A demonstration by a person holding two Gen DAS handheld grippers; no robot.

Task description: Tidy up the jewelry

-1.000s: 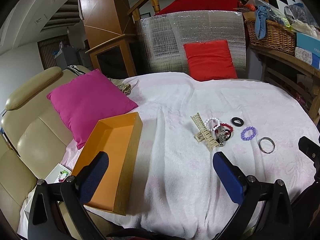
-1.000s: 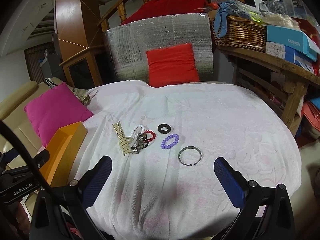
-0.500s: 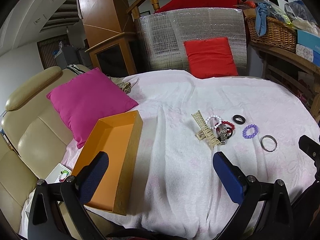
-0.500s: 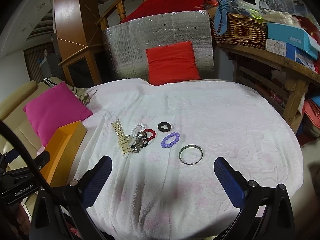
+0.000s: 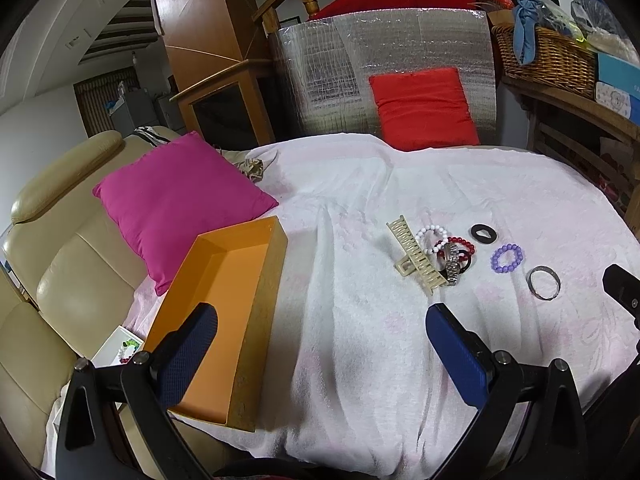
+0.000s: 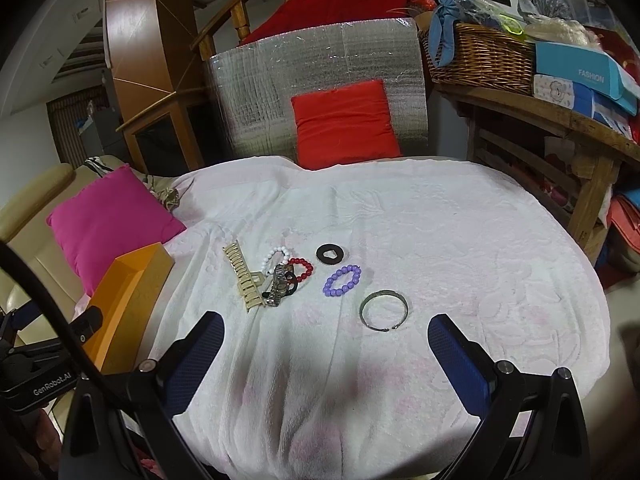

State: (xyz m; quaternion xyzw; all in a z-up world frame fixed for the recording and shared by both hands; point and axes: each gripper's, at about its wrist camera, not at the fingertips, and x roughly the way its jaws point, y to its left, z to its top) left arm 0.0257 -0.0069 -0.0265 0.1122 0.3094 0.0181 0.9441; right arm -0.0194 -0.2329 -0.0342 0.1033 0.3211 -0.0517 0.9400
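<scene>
Two spread tools [image 5: 320,354] [image 6: 324,354], jewelry [image 6: 276,276] beyond

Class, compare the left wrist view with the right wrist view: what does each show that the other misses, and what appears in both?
Only the left wrist view shows the whole inside of the orange box, empty, and a small white tray of beads beside it.

Only the right wrist view shows the blue box marked FASHION and the silver bangle's open ends.

Both share the white cloth, the cream hair clip, the purple bead bracelet, the black ring, the pink cushion, and each its own open, empty hand-held gripper: left, right.
</scene>
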